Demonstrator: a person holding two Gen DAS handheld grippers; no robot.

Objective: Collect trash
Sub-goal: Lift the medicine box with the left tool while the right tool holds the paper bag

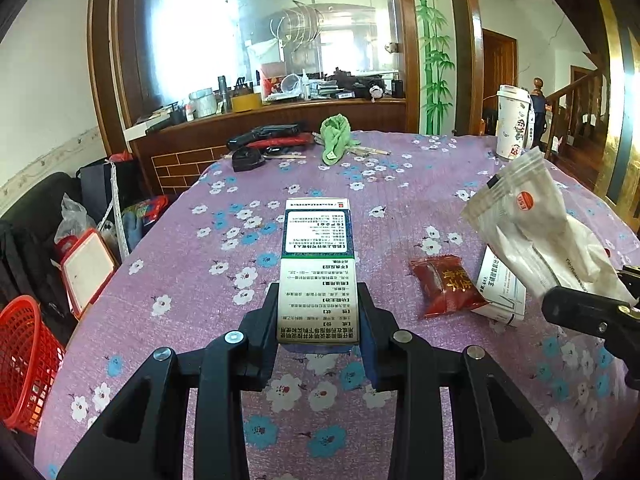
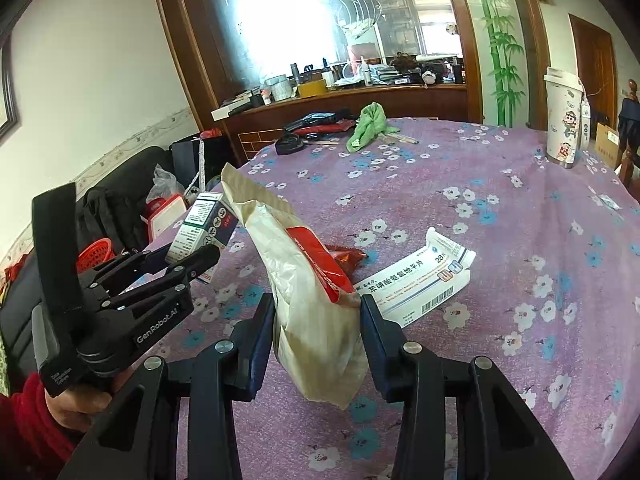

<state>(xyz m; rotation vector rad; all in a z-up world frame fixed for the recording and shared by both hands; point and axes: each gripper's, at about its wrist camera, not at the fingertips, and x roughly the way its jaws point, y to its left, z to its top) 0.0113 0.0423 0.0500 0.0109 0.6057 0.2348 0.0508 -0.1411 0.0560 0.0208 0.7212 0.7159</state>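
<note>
My left gripper (image 1: 319, 300) is shut on a white and green medicine box (image 1: 318, 264) and holds it above the table; the box also shows in the right wrist view (image 2: 202, 226). My right gripper (image 2: 318, 306) is shut on a white snack bag with a red label (image 2: 304, 280), held upright over the table; the bag also shows in the left wrist view (image 1: 532, 232). A red candy wrapper (image 1: 448, 285) and a flattened white medicine carton (image 2: 420, 280) lie on the tablecloth beside each other.
A red mesh basket (image 1: 24, 364) stands on the floor left of the table. A tall white cup (image 2: 564, 114) stands at the far right. A green cloth (image 1: 336, 138), black tools (image 1: 264, 136) and chopsticks lie at the table's far edge.
</note>
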